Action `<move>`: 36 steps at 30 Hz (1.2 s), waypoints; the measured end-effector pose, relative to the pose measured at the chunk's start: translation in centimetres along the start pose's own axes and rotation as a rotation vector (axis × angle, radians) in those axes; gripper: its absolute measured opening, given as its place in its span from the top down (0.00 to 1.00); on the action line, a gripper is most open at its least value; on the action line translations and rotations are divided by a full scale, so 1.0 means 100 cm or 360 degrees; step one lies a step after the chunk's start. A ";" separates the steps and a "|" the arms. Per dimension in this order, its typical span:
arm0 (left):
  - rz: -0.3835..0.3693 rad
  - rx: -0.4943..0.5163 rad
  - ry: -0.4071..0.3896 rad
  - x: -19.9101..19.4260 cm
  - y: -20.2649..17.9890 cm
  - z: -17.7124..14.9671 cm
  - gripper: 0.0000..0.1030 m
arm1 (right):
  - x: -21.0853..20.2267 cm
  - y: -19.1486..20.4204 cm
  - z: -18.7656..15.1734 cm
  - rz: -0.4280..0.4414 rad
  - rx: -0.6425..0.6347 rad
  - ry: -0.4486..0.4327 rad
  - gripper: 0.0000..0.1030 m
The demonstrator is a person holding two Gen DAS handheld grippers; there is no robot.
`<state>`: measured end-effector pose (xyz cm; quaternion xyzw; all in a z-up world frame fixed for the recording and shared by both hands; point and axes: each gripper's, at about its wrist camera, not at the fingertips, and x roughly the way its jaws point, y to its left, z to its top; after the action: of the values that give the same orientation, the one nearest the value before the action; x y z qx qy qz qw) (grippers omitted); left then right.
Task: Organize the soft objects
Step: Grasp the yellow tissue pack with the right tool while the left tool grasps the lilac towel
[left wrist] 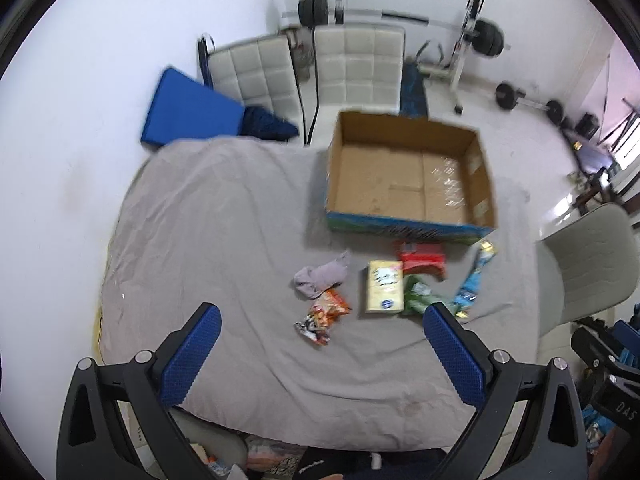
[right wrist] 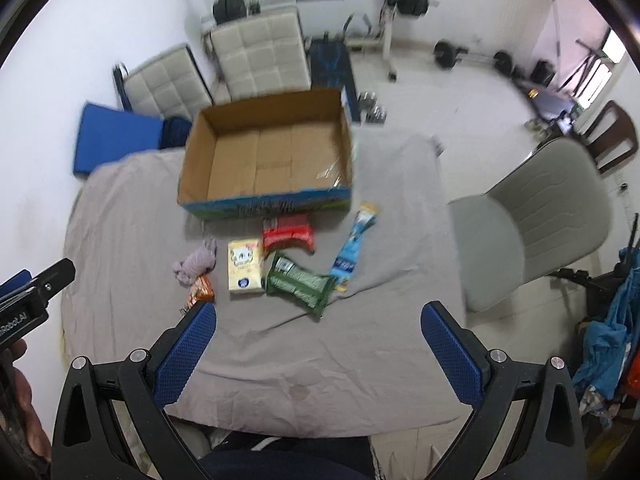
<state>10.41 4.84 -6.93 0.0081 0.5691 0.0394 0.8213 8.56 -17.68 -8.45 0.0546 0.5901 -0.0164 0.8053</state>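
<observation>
Cardboard box [left wrist: 408, 176]: empty. Six soft items [right wrist: 276, 268] beside it, unsorted. My left gripper [left wrist: 320, 356] and right gripper [right wrist: 318, 354]: spread, holding nothing.

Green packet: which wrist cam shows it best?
Right wrist. The green packet lies whole and unblocked there, beside the yellow box. In the left wrist view the green packet is partly hidden behind the left gripper's right finger, and it is blurrier.
</observation>
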 end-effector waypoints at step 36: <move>-0.0179 0.0707 0.0867 0.362 0.005 0.017 0.22 | 0.378 0.139 0.011 0.0061 0.0073 0.0904 0.34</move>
<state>24.62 8.05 -40.09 0.1445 0.7614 -0.1297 0.6185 22.30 -2.49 -43.18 0.0861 0.7904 0.0014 0.6065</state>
